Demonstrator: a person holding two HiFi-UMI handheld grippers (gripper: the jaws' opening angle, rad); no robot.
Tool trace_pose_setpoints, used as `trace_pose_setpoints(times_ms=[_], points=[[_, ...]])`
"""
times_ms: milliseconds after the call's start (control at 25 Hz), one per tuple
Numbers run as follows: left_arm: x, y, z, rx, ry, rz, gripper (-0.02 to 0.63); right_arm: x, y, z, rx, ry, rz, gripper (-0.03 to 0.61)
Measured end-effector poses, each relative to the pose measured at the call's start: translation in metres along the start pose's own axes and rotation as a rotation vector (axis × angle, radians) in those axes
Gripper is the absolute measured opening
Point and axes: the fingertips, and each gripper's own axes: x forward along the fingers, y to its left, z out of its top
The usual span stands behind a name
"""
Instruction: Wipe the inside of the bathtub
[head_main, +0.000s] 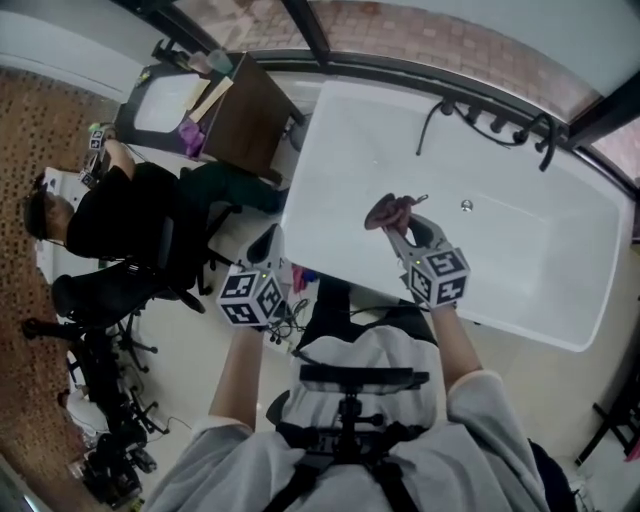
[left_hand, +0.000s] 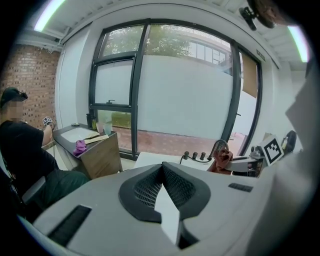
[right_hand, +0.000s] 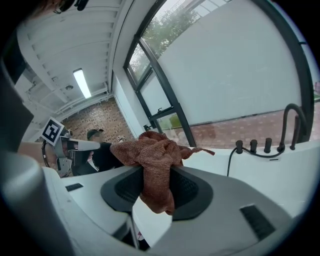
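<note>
the right gripper (right_hand: 156, 175) has its jaws clamped on a rust-brown crumpled terry cloth (right_hand: 150, 150), a wad bunched above the pads and a tail hanging below them, probably so there is enough loose fabric to drag over a surface. in the head view it hovers over the middle of the white rectangular bathtub (head_main: 520, 260), and the cloth looks lifted off the enamel rather than pressed to it, so wiping seems about to begin. the left gripper (left_hand: 162, 172) has its jaws pressed together on nothing and hangs outside the tub's near rim, likely kept back to leave the basin free. inside the tub only the small metal drain (head_main: 466, 206) breaks the floor. the black faucet with its knobs and hose (head_main: 500, 128) lines the far rim, and the hose drooping into the tub could snag a sweep there. off to the left, well apart, sit a person in black (head_main: 110, 215) and a wooden vanity cabinet (head_main: 245, 120) (a purple rag (head_main: 190, 135) lies on top).
</note>
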Motion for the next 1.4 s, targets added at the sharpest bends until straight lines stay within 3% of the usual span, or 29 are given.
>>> trace_pose_setpoints(times_ms=[320, 600, 760, 1000, 1400], points=[[0.061, 0.044, -0.009, 0.035, 0.049, -0.053, 0.008, 0.093, -0.002, -0.018, 0.047, 0.011, 0.009, 0.153], [0.139, 0.068, -0.055, 0.076, 0.130, -0.117, 0.008, 0.192, -0.017, -0.064, 0.120, 0.014, 0.038, 0.152], [0.177, 0.072, -0.079, 0.123, 0.160, -0.163, 0.006, 0.255, -0.035, -0.105, 0.110, 0.059, 0.001, 0.150], [0.230, 0.081, -0.119, 0.184, 0.224, -0.163, 0.006, 0.331, -0.051, -0.151, 0.103, 0.101, 0.017, 0.149], [0.306, 0.095, -0.159, 0.181, 0.298, -0.144, 0.006, 0.415, -0.071, -0.170, 0.129, 0.094, 0.073, 0.149]])
